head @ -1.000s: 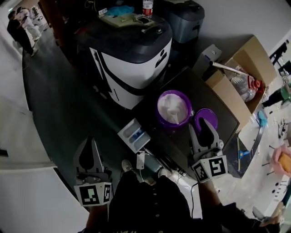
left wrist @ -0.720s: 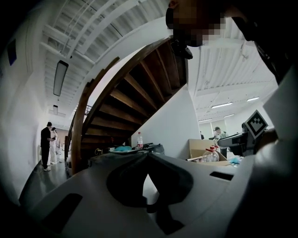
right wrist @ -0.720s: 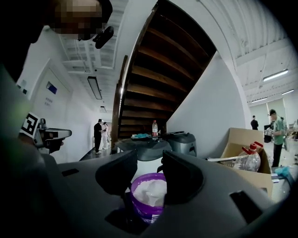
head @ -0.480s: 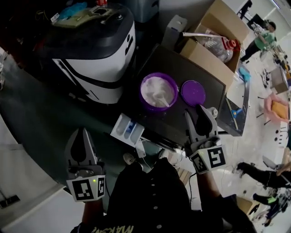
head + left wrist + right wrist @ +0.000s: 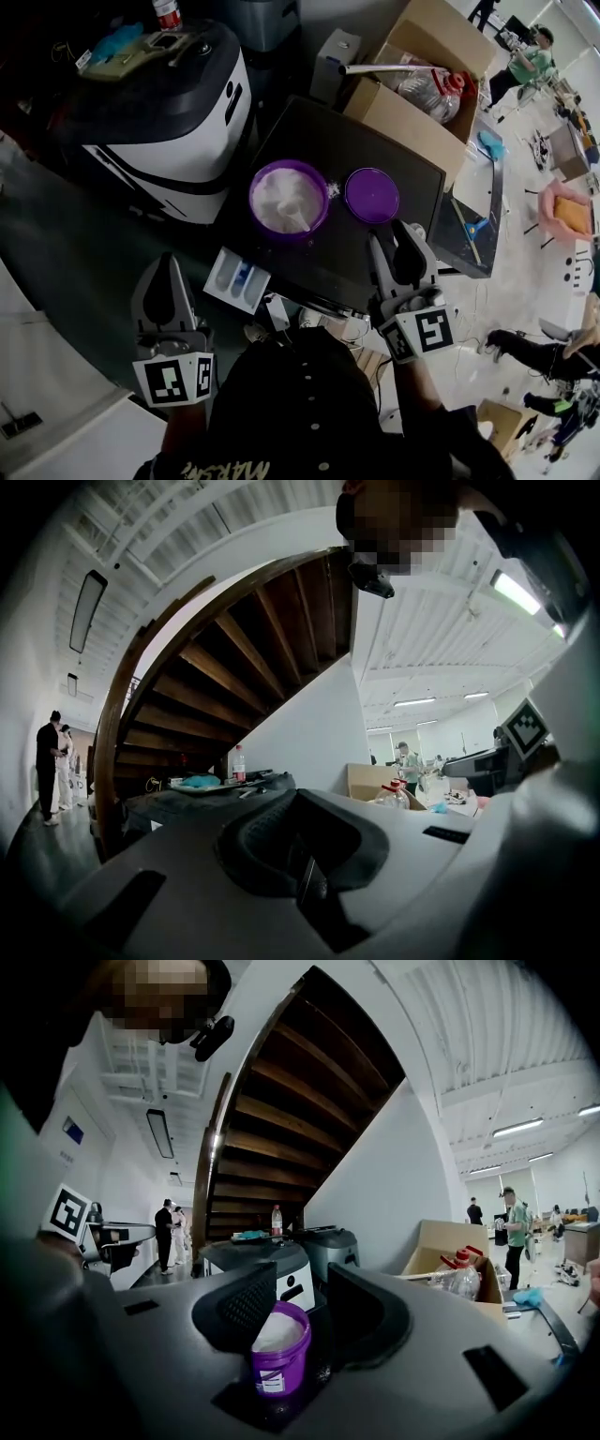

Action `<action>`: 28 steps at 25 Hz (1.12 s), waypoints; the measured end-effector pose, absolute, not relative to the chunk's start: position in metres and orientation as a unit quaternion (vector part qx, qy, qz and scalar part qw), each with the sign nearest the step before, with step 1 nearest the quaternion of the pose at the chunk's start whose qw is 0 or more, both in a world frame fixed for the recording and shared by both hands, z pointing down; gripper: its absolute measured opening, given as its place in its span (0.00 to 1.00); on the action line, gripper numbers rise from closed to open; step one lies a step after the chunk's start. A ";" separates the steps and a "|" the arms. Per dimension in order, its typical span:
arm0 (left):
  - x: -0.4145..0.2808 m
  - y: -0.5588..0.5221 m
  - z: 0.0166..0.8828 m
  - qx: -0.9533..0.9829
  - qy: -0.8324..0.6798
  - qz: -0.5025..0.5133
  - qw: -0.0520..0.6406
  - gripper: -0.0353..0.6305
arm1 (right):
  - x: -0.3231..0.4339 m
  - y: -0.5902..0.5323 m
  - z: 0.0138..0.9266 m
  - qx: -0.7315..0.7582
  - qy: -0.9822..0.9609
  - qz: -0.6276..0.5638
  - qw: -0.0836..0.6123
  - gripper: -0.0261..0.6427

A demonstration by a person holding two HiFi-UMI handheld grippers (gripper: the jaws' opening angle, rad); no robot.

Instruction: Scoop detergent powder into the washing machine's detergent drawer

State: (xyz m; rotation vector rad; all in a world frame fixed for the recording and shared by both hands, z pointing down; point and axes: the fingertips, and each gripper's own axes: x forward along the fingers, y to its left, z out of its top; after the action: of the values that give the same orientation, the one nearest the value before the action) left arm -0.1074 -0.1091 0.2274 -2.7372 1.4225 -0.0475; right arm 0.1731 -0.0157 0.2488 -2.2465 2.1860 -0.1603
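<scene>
A purple bucket (image 5: 289, 197) of white powder stands on the black table (image 5: 375, 141), with a white scoop (image 5: 298, 221) lying in the powder. Its purple lid (image 5: 372, 194) lies just to the right. The white detergent drawer (image 5: 236, 279), with blue compartments, juts out at the table's front left, below the black-and-white washing machine (image 5: 159, 112). My right gripper (image 5: 397, 236) hovers open and empty over the table's front edge, just below the lid. In the right gripper view the bucket (image 5: 278, 1349) shows between the spread jaws of the right gripper (image 5: 302, 1299). My left gripper (image 5: 170, 262) hangs shut and empty, left of the drawer; the left gripper (image 5: 305, 808) points at the staircase.
A cardboard box (image 5: 412, 112) with a plastic jug (image 5: 427, 86) stands behind the table. A second grey machine (image 5: 267, 19) is at the back. A dark panel (image 5: 467, 239) leans at the table's right. Cables (image 5: 281, 314) hang under the drawer. People stand far off (image 5: 171, 1237).
The head view has swung, so the table, bucket and drawer sit further left in the picture. Both grippers stay low by the body, their jaws unchanged.
</scene>
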 end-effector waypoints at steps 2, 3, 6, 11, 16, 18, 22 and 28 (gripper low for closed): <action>-0.096 -0.108 0.222 -0.879 0.475 -0.012 0.032 0.07 | 0.183 -0.022 0.249 -0.704 0.709 -0.055 0.007 0.29; -0.092 -0.107 0.219 -0.874 0.484 -0.009 0.035 0.06 | 0.188 -0.025 0.249 -0.697 0.715 -0.056 0.010 0.29; -0.084 -0.103 0.214 -0.861 0.507 -0.003 0.039 0.06 | 0.200 -0.033 0.253 -0.677 0.734 -0.055 0.008 0.29; -0.084 -0.099 0.215 -0.850 0.525 -0.009 0.042 0.07 | 0.208 -0.042 0.258 -0.658 0.751 -0.055 0.007 0.29; -0.091 -0.119 0.221 -0.858 0.512 -0.011 0.034 0.06 | 0.190 -0.054 0.255 -0.663 0.746 -0.058 -0.003 0.29; -0.093 -0.131 0.224 -0.867 0.496 -0.010 0.037 0.06 | 0.179 -0.059 0.259 -0.663 0.746 -0.061 -0.014 0.29; -0.099 -0.159 0.232 -0.889 0.456 -0.015 0.031 0.07 | 0.155 -0.073 0.276 -0.671 0.736 -0.072 -0.053 0.29; -0.109 -0.188 0.246 -0.906 0.423 -0.027 0.019 0.06 | 0.127 -0.079 0.300 -0.662 0.733 -0.117 -0.105 0.29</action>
State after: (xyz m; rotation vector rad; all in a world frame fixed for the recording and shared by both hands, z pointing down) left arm -0.1091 -0.1883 0.2459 -2.8109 1.3127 -0.0841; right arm 0.1274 -0.0794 0.3004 -2.2318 2.4709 -0.3938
